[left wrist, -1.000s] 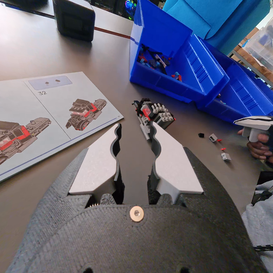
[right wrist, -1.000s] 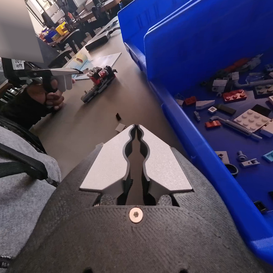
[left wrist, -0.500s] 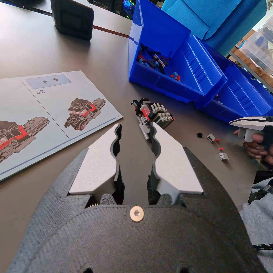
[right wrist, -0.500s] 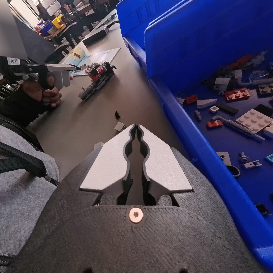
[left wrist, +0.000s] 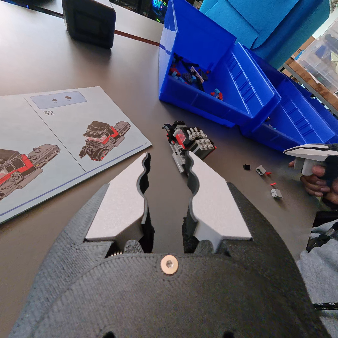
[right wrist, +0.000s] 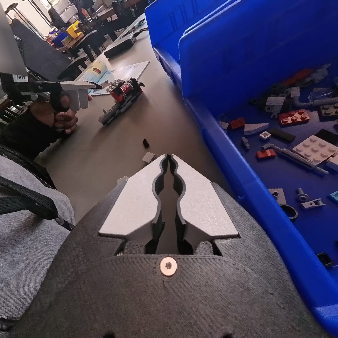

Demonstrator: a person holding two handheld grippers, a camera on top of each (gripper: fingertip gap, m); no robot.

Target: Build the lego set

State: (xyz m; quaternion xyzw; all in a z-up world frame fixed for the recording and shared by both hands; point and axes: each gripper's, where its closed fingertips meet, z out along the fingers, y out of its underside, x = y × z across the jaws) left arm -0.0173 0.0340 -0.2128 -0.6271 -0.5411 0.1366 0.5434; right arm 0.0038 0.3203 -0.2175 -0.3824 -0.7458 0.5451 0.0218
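A partly built black, red and grey lego model [left wrist: 190,142] lies on the brown table just beyond my left gripper [left wrist: 168,155], which is open and empty, its right fingertip near the model's grey tail. The model also shows in the right wrist view [right wrist: 122,98]. My right gripper [right wrist: 168,156] is shut and empty, low over the table beside the blue bin. A small black piece [right wrist: 145,142] and a grey piece [right wrist: 149,157] lie just ahead of its tips. Both also show in the left wrist view: the black piece [left wrist: 246,166] and the grey piece [left wrist: 260,170].
The open instruction booklet [left wrist: 73,137] lies left of the model. Blue bins [left wrist: 256,113] holding loose pieces stand at the back right; one bin's rim [right wrist: 237,164] runs along my right gripper. Another grey brick [left wrist: 276,193] and tiny red bits [left wrist: 273,184] lie near the person's hand. A black box [left wrist: 89,22] sits far left. The left gripper's tips are roughly 30 cm from the right gripper's. The grey brick [left wrist: 276,193] lies some 10 cm from my right tips, 25 cm from my left tips.
Almost nothing. Both views have drifted slightly; the left gripper stays open and the right stays shut. No piece has moved.
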